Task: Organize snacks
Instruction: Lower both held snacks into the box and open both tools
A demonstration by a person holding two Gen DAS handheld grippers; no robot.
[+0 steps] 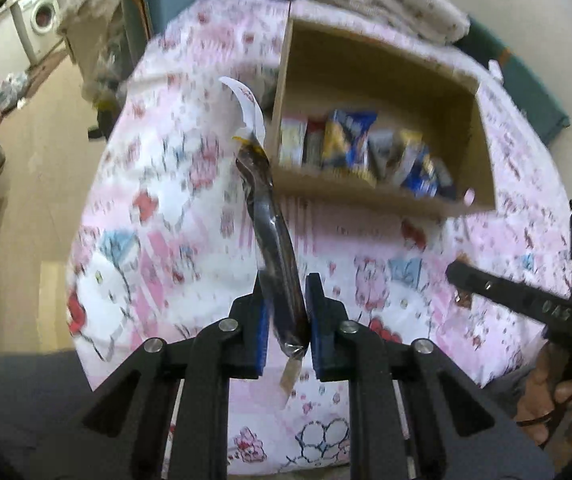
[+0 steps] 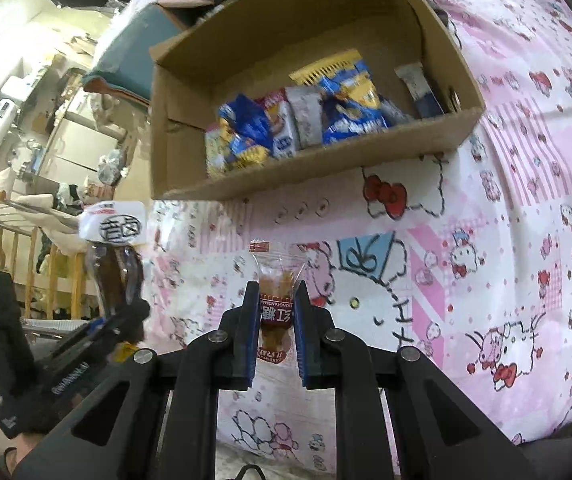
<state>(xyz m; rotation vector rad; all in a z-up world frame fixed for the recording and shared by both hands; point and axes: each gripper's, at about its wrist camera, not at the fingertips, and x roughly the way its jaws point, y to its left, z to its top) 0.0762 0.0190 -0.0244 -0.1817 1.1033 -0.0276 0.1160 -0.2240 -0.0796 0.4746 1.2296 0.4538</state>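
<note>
Brown corrugated cardboard box [image 1: 382,92], rectangular and open-topped, resting on a bed sheet [image 1: 157,216] of soft pink-and-white cartoon-cat print. Inside the box, glossy crinkled snack packets [image 1: 366,148] in blue, yellow and silver, standing packed side by side along the near wall.

Left gripper [image 1: 284,312], black arms with blue pads, pinching a long dark snack packet [image 1: 273,240] of shiny clear film over dark brown contents; held just in front of the box's near left corner, above the sheet. Long axis running forward and up from the pads toward that corner, white curled sealed end nearest the box, flat crimped end poking back behind the pads.

Right gripper [image 2: 277,320], same build, clamped on a small brown snack packet [image 2: 275,300], clear plastic with a maroon printed band and amber-brown contents. Held over the sheet, in front of the box's near wall. Long axis pointing forward toward the box, red-edged sealed end leading.

Only in the right wrist view: a yellow slatted plastic piece [image 2: 326,66] behind the packets at the back of the box, plus the white round-marked label on the long packet. Only in the left wrist view: the long packet's thin edge-on profile, heavily blurred surroundings, and a white washing machine [image 1: 41,20] far left of the box.
</note>
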